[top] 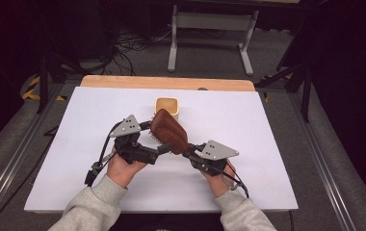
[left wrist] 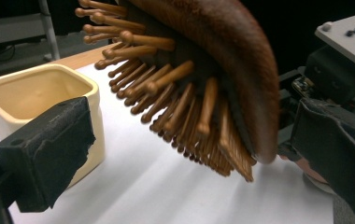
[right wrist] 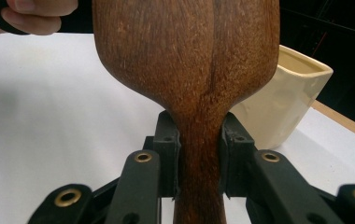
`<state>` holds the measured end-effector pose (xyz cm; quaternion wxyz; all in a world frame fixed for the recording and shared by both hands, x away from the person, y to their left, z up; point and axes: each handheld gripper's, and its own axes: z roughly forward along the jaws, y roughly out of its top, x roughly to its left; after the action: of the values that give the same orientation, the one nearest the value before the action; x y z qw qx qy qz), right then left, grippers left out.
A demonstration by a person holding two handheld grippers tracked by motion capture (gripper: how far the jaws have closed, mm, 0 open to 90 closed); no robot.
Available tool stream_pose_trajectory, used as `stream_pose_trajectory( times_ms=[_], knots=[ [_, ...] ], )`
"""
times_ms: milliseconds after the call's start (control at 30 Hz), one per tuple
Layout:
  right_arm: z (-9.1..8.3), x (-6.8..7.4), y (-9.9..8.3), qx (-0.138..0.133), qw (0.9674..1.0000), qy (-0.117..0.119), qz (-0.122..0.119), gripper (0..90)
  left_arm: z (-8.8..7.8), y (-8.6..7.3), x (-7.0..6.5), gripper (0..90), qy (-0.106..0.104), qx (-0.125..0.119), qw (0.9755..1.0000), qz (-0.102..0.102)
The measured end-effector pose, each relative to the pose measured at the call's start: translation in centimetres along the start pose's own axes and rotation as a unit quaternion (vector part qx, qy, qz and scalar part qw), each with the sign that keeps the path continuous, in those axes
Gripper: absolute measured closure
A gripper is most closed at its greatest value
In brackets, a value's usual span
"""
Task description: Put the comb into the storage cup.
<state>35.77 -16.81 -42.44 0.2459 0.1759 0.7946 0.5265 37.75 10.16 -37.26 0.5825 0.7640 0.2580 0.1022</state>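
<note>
Fingers of the right gripper (right wrist: pixel 199 158) clamp the neck of a wooden hairbrush (top: pixel 169 130); the left gripper (left wrist: pixel 189 154) is spread wide around its head

Centre of the high view: both hands hold their grippers low over the white worktop (top: pixel 65 159), the brush lifted between them with its smooth back up. Left gripper view shows wooden bristles (left wrist: pixel 166 98) filling the upper middle, one black pad at lower left, one at right, neither touching the brush. Just beyond it a cream square cup (top: pixel 166 107) stands on the worktop, upper centre
</note>
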Motion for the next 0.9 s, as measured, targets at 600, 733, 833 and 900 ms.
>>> stream_pose_trajectory(
  times_ms=[600, 733, 833, 900],
  knots=[
    [0.2, 0.4, -0.1, 0.001, 0.9999, -0.004, -0.013, 72.5, 1.1, 0.3, -0.5, 21.8, -0.004, 0.026, 0.9996, -0.005],
    [0.4, 0.5, -0.2, 0.005, 0.9997, -0.009, -0.020, 72.1, 1.0, 0.4, -0.5, 30.8, -0.010, 0.026, 0.9994, -0.020],
    [0.6, 0.6, -0.3, 0.015, 0.9995, -0.008, -0.028, 71.9, 0.8, 0.5, -0.6, 39.1, -0.020, 0.029, 0.9993, -0.012],
    [0.7, 0.7, -0.4, 0.017, 0.9994, -0.006, -0.029, 71.7, 0.8, 0.5, -0.7, 42.7, -0.022, 0.031, 0.9992, -0.011]
  ],
)
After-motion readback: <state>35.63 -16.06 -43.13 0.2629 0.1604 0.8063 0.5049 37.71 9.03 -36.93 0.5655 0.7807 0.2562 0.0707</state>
